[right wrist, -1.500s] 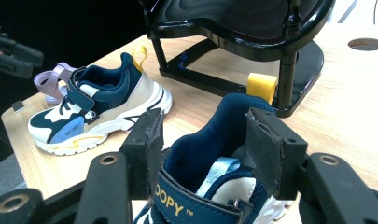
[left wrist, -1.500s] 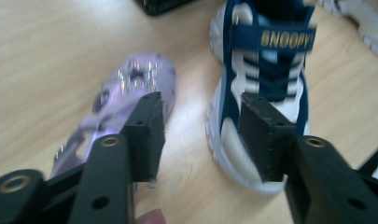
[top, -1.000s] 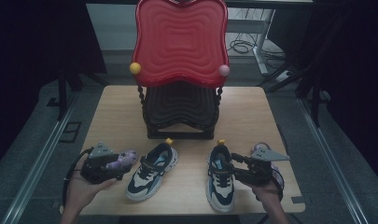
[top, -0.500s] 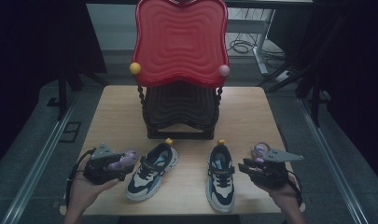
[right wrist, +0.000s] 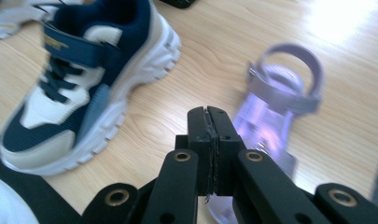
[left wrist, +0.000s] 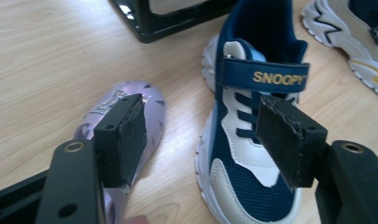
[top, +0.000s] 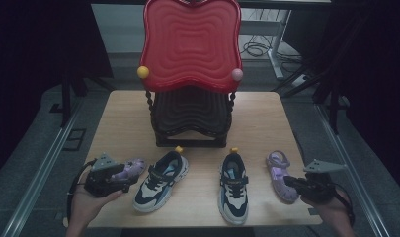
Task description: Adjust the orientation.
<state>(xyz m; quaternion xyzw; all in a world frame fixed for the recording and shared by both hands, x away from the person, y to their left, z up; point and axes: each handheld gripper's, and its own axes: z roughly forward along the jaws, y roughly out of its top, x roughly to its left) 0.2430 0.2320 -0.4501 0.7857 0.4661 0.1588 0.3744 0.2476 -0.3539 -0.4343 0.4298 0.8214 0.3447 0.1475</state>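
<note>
Two navy-and-white sneakers stand side by side near the table's front, the left sneaker (top: 160, 180) and the right sneaker (top: 233, 187). A purple sandal (top: 130, 168) lies at the far left, partly under my left gripper (top: 131, 177). The left gripper (left wrist: 203, 123) is open, one pad over that sandal (left wrist: 149, 109) and the other over the sneaker with the SNOOPY strap (left wrist: 252, 144). A second purple sandal (top: 280, 175) lies at the right. My right gripper (top: 292, 182) sits at its outer side. In the right gripper view this gripper (right wrist: 208, 116) is shut with nothing in it, above the sandal's (right wrist: 282, 88) front end.
A small chair with a red wavy back (top: 190, 44) and dark stacked base (top: 190, 118) stands mid-table behind the shoes; its black frame (left wrist: 177, 21) shows beyond the left gripper. The table's front edge (top: 197, 224) runs just below the shoes. Cables lie on the floor behind.
My right gripper has moved right, away from the right sneaker, uncovering the right sandal. The left gripper has stayed put by the left sandal.
</note>
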